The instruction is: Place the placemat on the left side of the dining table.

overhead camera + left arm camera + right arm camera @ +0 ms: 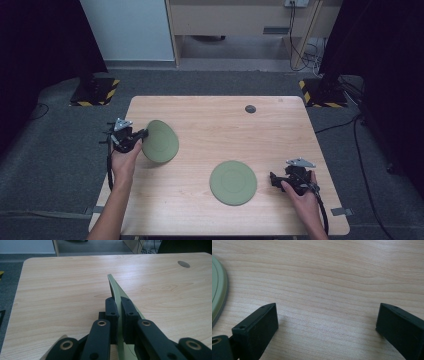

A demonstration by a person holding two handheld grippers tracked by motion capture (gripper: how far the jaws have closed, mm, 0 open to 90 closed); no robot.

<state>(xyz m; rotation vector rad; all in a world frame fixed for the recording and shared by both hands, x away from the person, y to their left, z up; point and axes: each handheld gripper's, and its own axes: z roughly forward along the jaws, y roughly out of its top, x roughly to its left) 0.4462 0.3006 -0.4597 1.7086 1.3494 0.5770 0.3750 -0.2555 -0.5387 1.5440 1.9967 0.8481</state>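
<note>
Two olive-green plates are on the wooden table (210, 130). One green plate (160, 141) is held tilted on edge at the left, its rim pinched by my left gripper (144, 134). In the left gripper view the jaws clamp the thin rim of that plate (117, 291), and my left gripper (119, 303) is shut on it. The second green plate (233, 182) lies flat near the front centre. My right gripper (272, 180) rests just right of it, open with nothing between its fingers. The right gripper view has that flat plate's edge (218, 295) at far left, and my right gripper (327, 320) stands wide over bare wood.
A small dark round disc (250, 109) sits in the tabletop near the back edge. Grey carpet surrounds the table. Stand bases with yellow-black striped tape (95, 90) sit at the back left and back right. Cables trail on the floor at the right.
</note>
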